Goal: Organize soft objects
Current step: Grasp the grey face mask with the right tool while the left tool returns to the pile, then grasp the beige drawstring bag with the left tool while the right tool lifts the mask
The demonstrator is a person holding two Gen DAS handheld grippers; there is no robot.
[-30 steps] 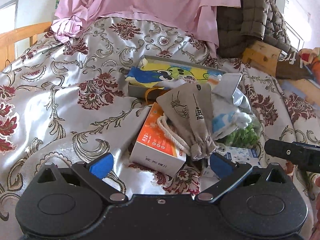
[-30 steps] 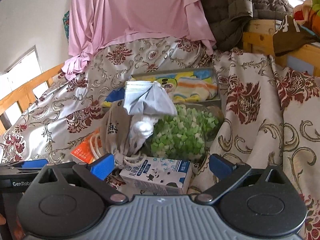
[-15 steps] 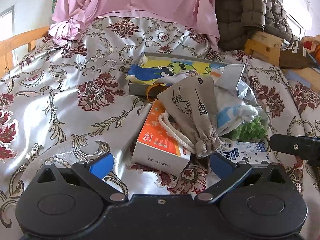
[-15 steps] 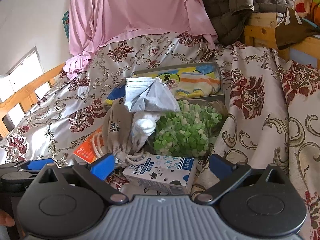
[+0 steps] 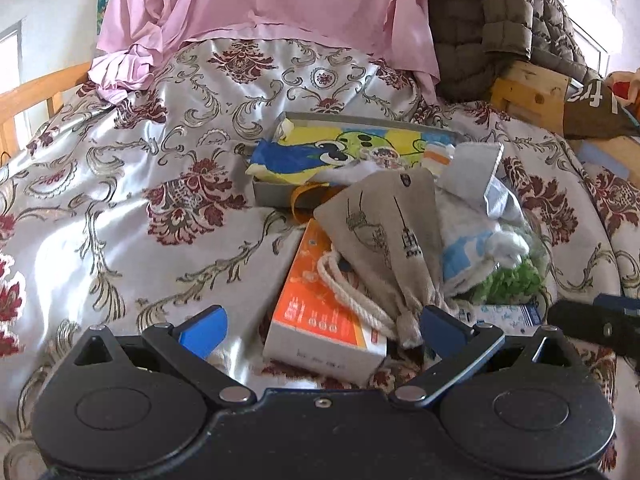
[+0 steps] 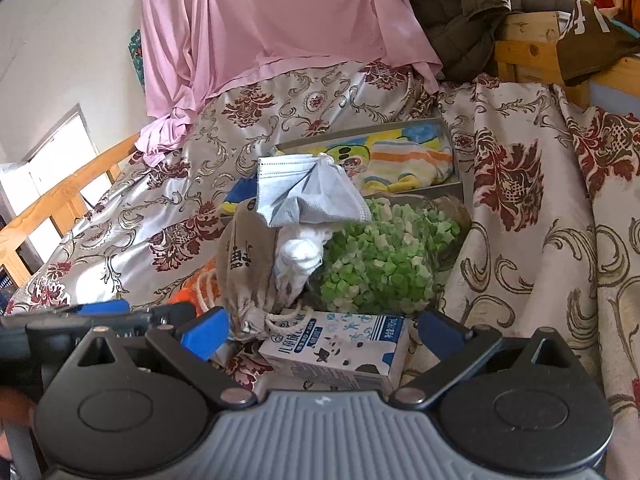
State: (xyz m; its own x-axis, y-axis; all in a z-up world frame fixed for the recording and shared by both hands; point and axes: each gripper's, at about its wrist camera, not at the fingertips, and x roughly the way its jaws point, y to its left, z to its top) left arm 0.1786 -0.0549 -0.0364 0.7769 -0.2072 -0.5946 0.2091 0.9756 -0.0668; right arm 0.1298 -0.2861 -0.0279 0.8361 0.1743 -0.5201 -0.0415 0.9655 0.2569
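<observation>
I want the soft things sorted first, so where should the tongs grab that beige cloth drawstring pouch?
Grip the beige cloth drawstring pouch at its gathered neck, coming from the near side with the open left tongs. The neck is the narrowest part, points toward them, and lies atop the orange and white carton.

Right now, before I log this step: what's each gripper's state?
Left gripper: open, holding nothing.
Right gripper: open, holding nothing.

right hand-held gripper (image 6: 322, 330): jaws spread, empty | milk carton (image 6: 336, 350) between tips | face mask (image 6: 306, 196) atop pile
</observation>
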